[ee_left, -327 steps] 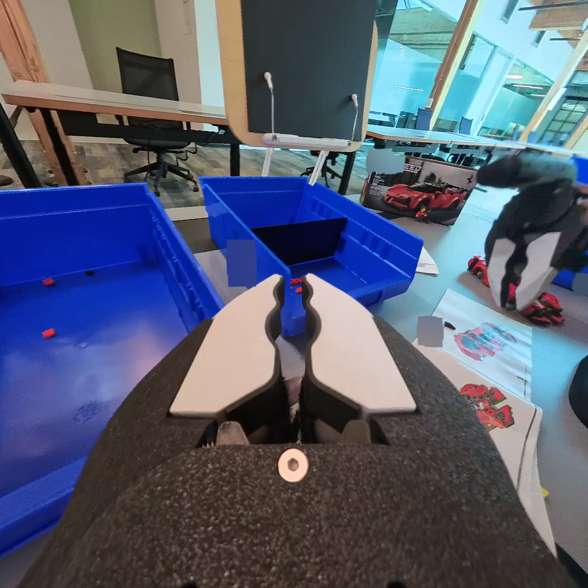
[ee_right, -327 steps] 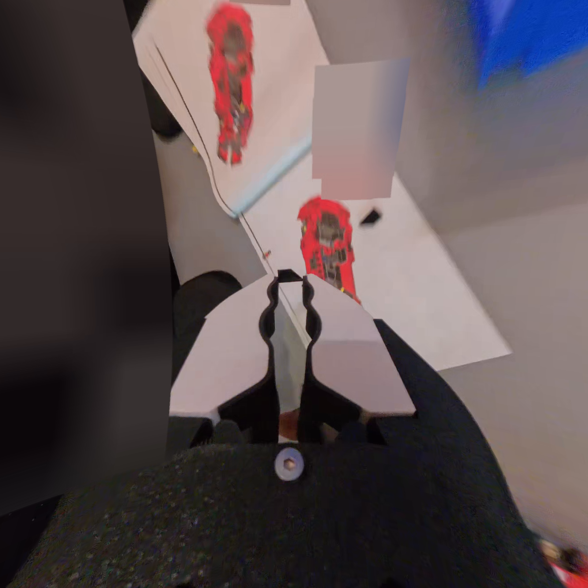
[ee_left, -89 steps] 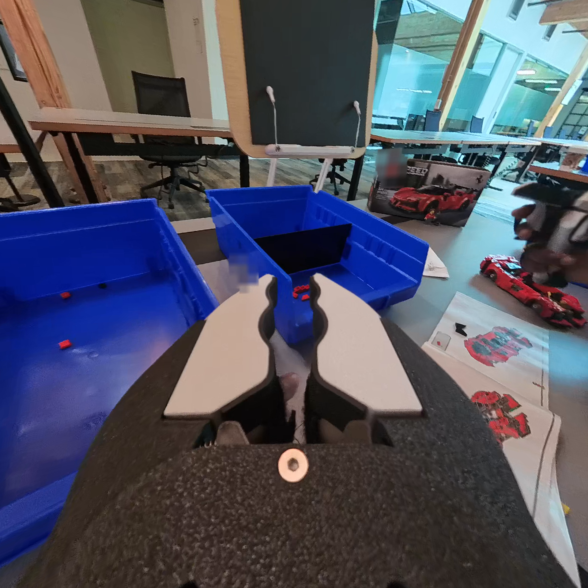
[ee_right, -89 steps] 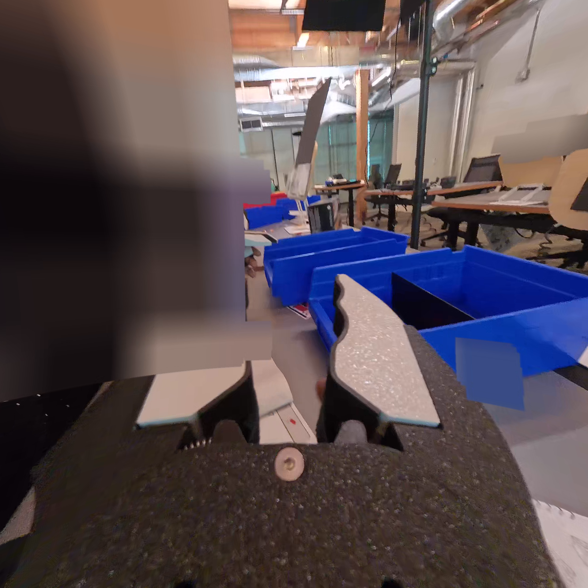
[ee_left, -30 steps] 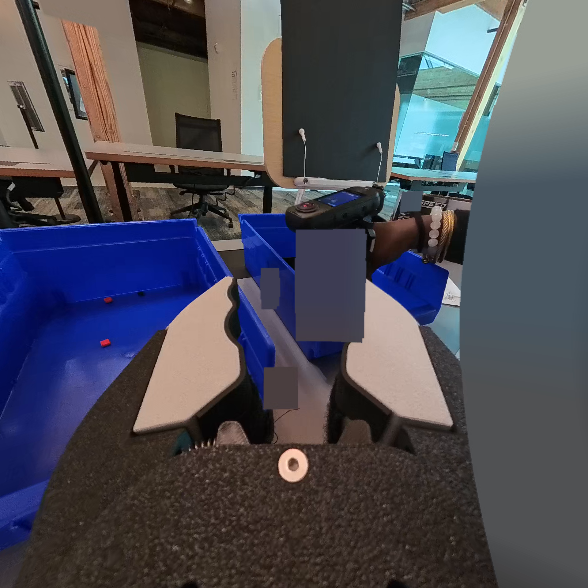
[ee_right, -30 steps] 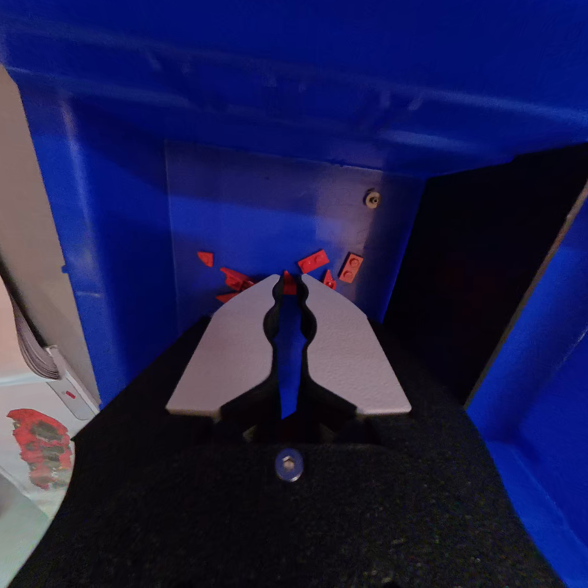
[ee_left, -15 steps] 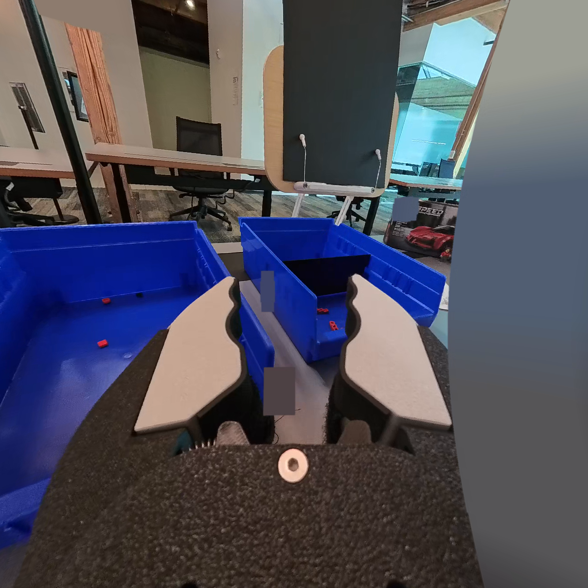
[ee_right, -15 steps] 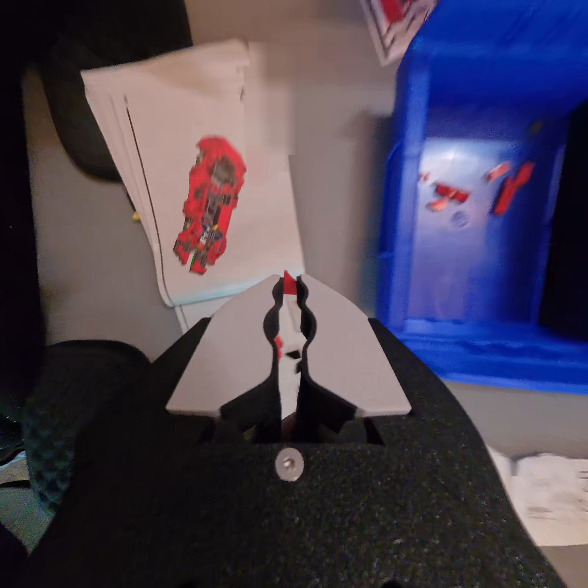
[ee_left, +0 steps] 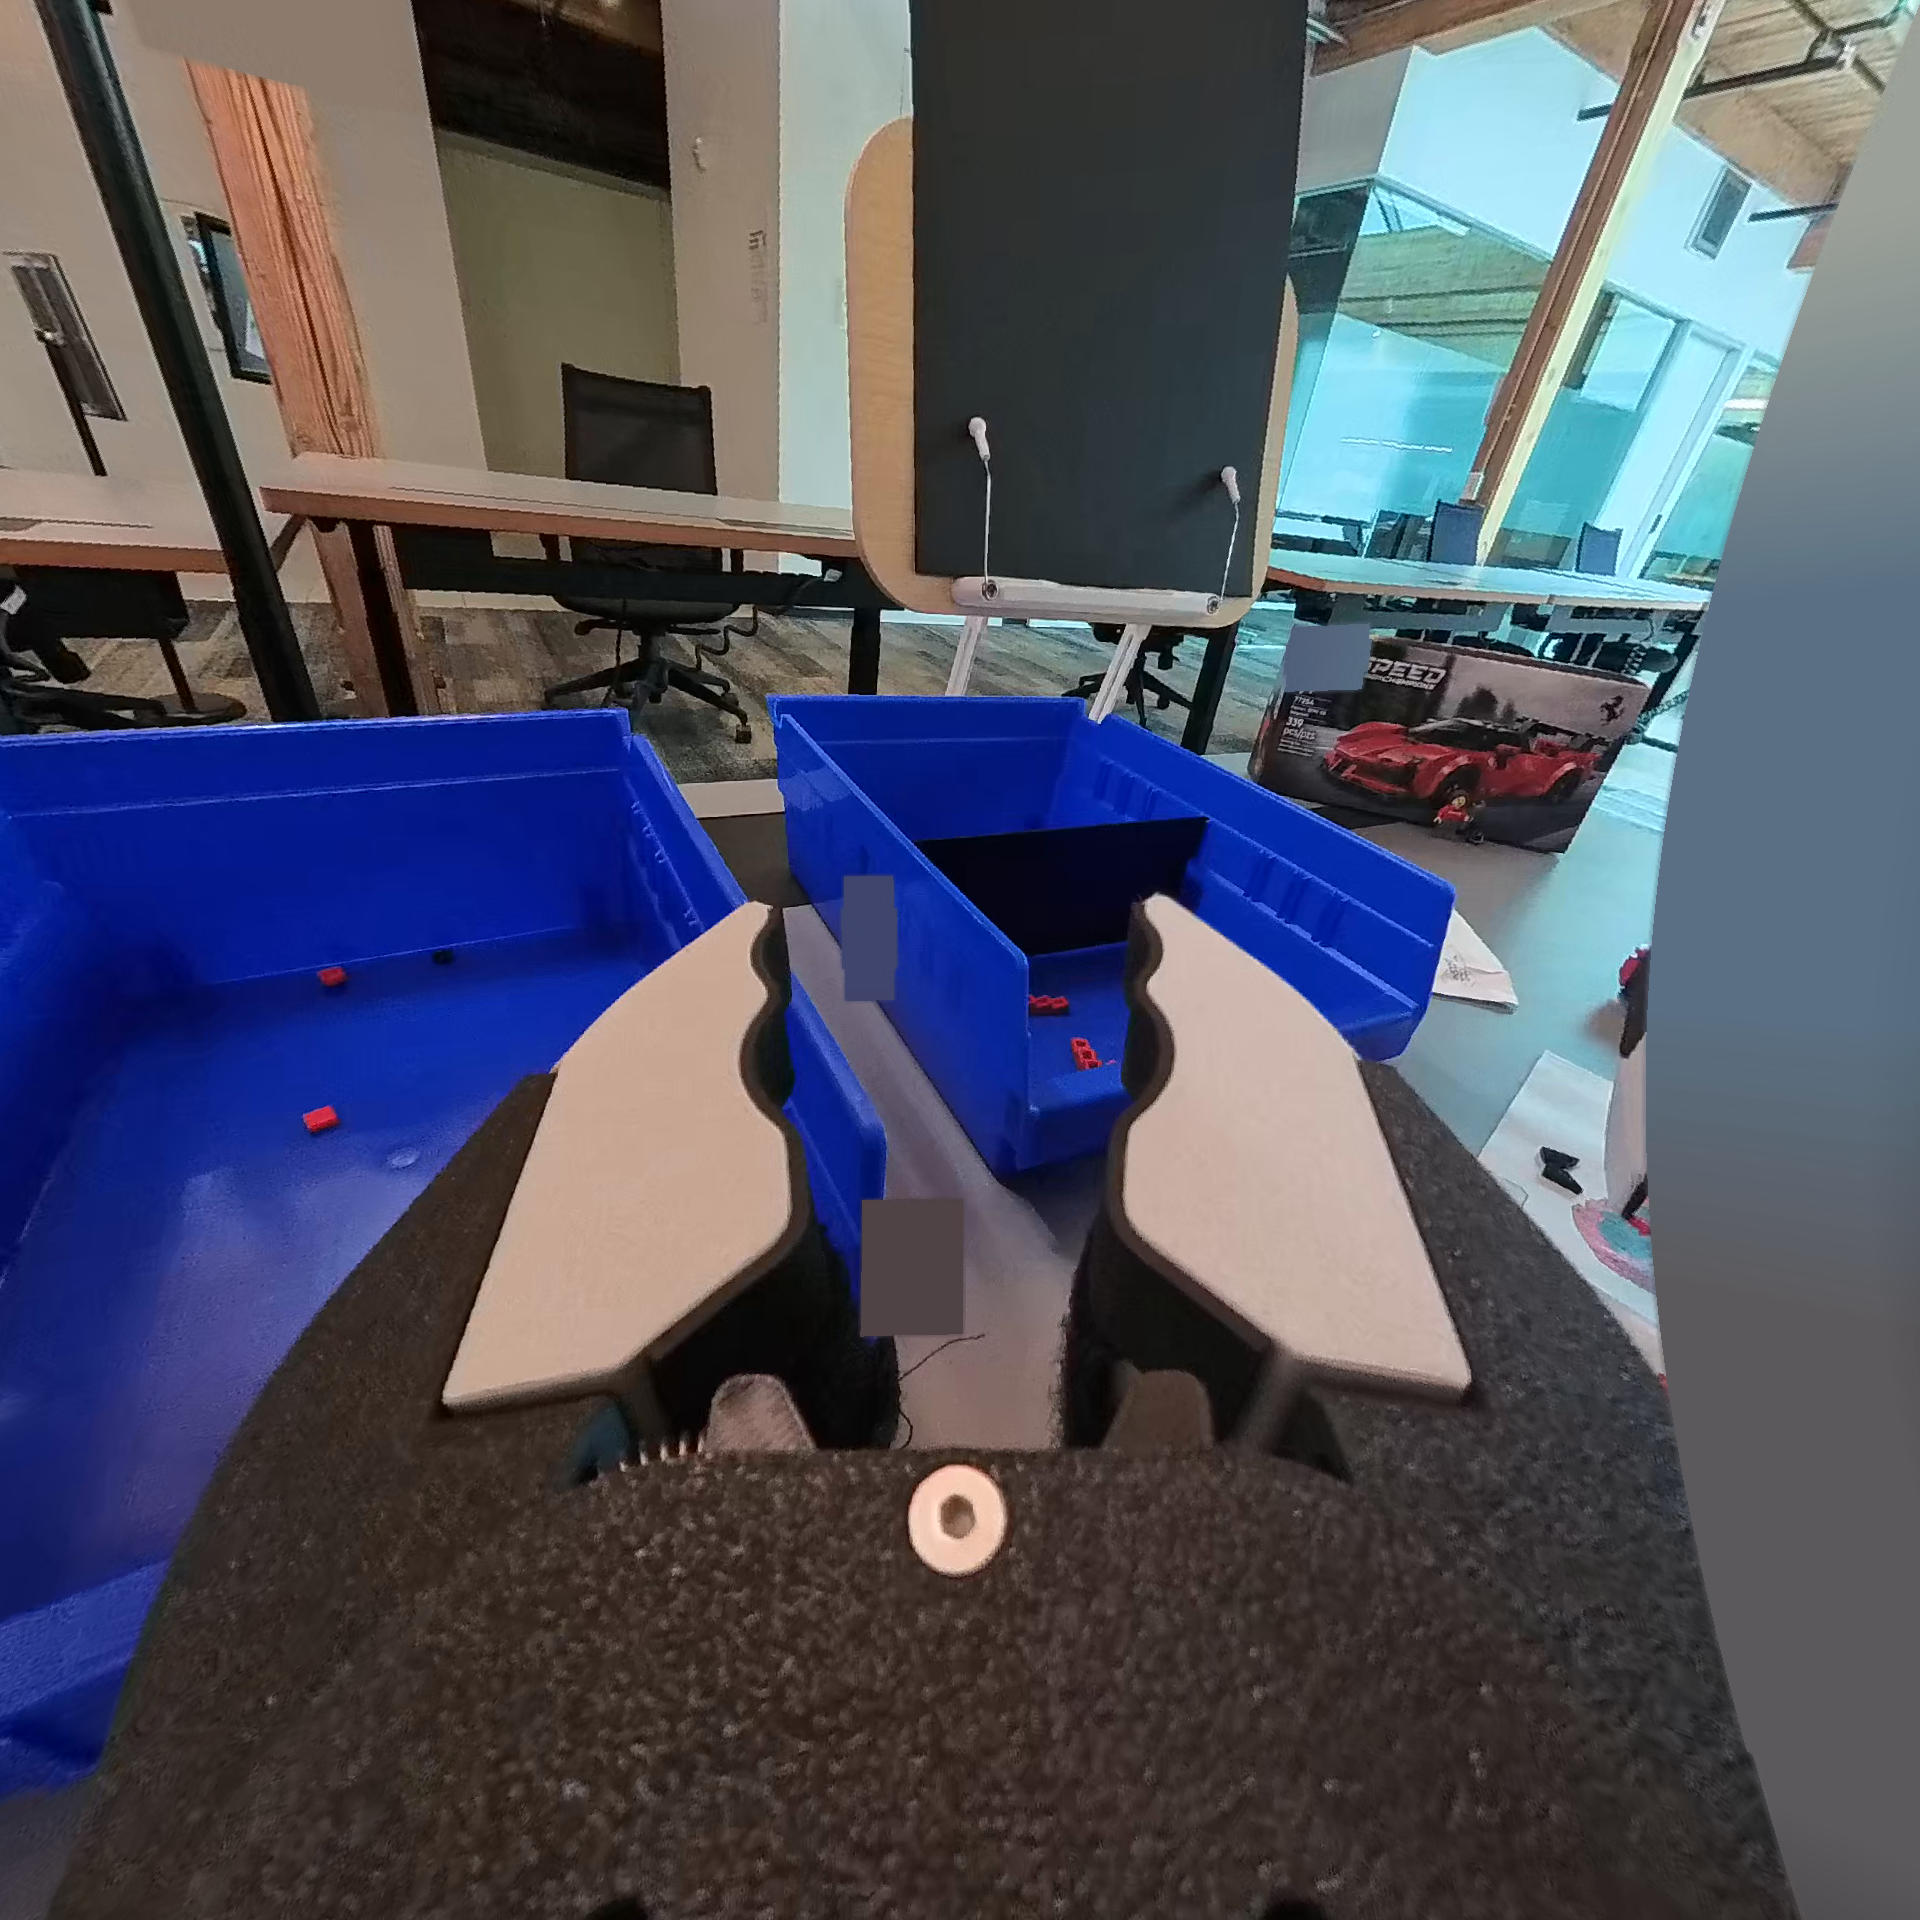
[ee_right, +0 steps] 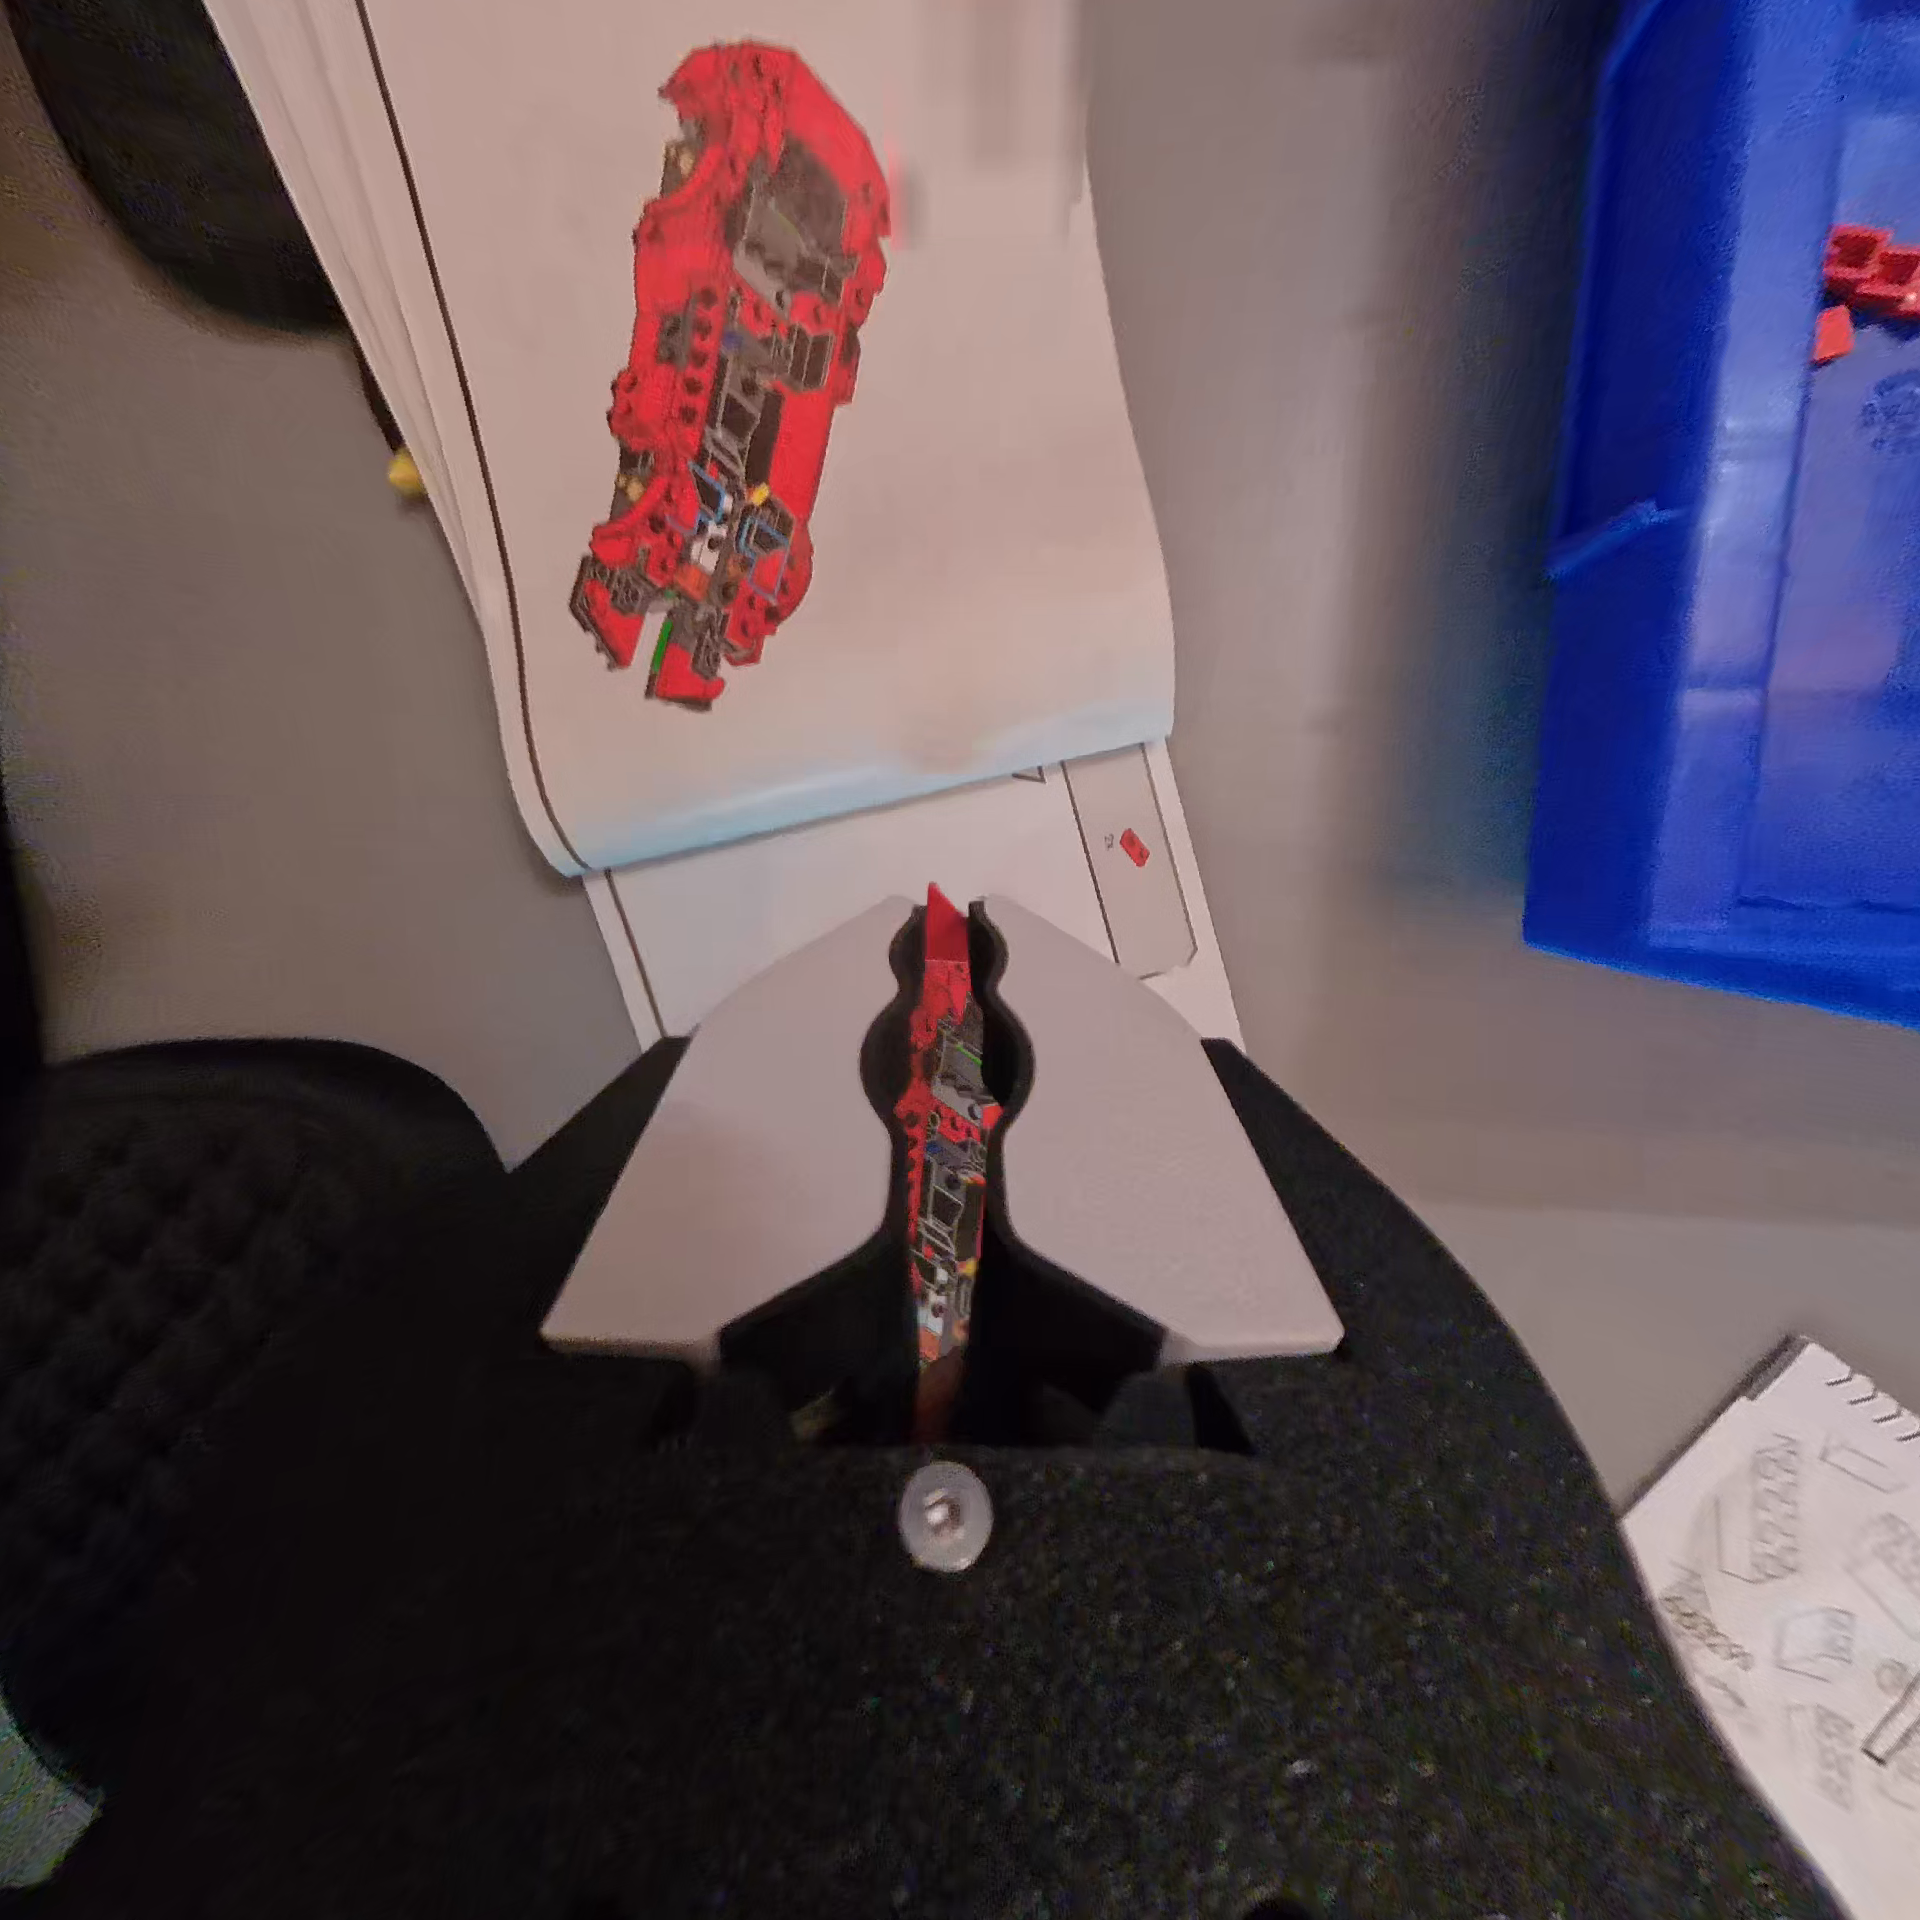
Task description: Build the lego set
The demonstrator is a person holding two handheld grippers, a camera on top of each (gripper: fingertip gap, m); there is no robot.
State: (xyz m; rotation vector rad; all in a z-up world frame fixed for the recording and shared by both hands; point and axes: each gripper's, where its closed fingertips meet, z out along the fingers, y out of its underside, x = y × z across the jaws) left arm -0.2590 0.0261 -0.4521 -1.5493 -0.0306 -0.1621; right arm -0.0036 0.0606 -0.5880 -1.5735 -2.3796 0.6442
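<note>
My right gripper [ee_right: 951,909] is shut on a small red lego piece [ee_right: 941,928] that sticks out at its tips. It hangs over the open instruction booklet [ee_right: 935,520], which shows a red car drawing. My left gripper [ee_left: 956,914] is open and empty, between a large blue bin [ee_left: 312,883] and a narrow blue bin [ee_left: 1299,904] with a black divider. Loose red pieces [ee_left: 1049,1003] lie in the narrow bin's front part, and a few red pieces [ee_left: 322,1118] lie in the large bin. The narrow bin's edge also shows in the right wrist view [ee_right: 1745,623].
The lego set's box [ee_left: 1455,748] stands on the grey table behind the narrow bin. A loose printed sheet [ee_right: 1808,1621] lies at the lower right of the right wrist view. A dark object [ee_right: 156,156] lies left of the booklet. A board on a stand [ee_left: 1091,312] rises behind the bins.
My right gripper closed on a red piece in the narrow bin, lifted out and moved over the booklet. My left gripper opened wider and stays in place.
</note>
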